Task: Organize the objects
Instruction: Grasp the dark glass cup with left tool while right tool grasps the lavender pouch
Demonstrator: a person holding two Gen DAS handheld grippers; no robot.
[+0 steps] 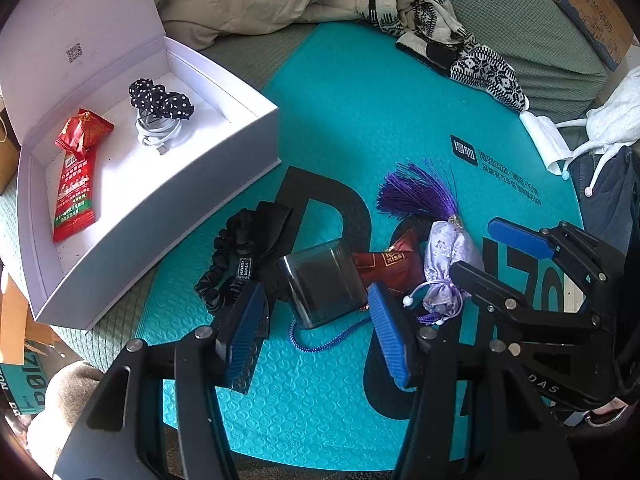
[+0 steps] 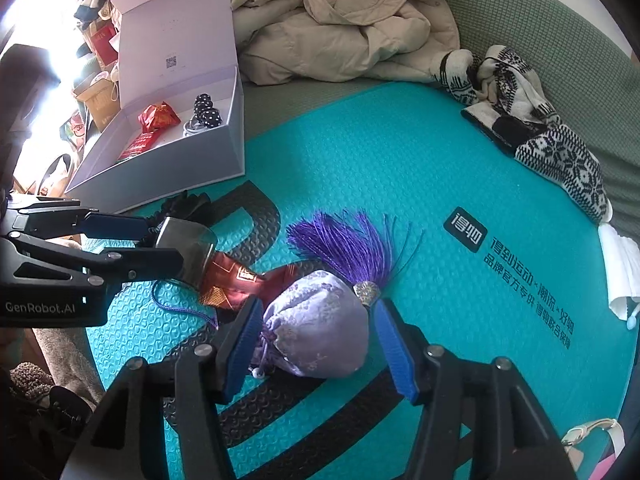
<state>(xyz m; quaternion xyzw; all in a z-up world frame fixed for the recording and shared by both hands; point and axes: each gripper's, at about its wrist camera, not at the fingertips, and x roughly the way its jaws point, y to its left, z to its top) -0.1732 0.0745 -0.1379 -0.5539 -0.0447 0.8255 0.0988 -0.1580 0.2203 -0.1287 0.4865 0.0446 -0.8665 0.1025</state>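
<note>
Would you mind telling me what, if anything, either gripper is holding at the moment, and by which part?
Nothing is held. The left gripper straddles the smoky transparent plastic case; the right gripper straddles the lilac satin pouch. Neither's pads press.

A teal mat with black lettering is showing beneath a lilac pouch trailing a purple tassel, while a black-and-white patterned knit is lying nearby.

A beige padded coat lies crumpled at the far edge of the green sofa, beyond the teal mat. A black-and-white knitted garment lies over the mat's far right edge. A cardboard box stands at the sofa's far right corner.
</note>
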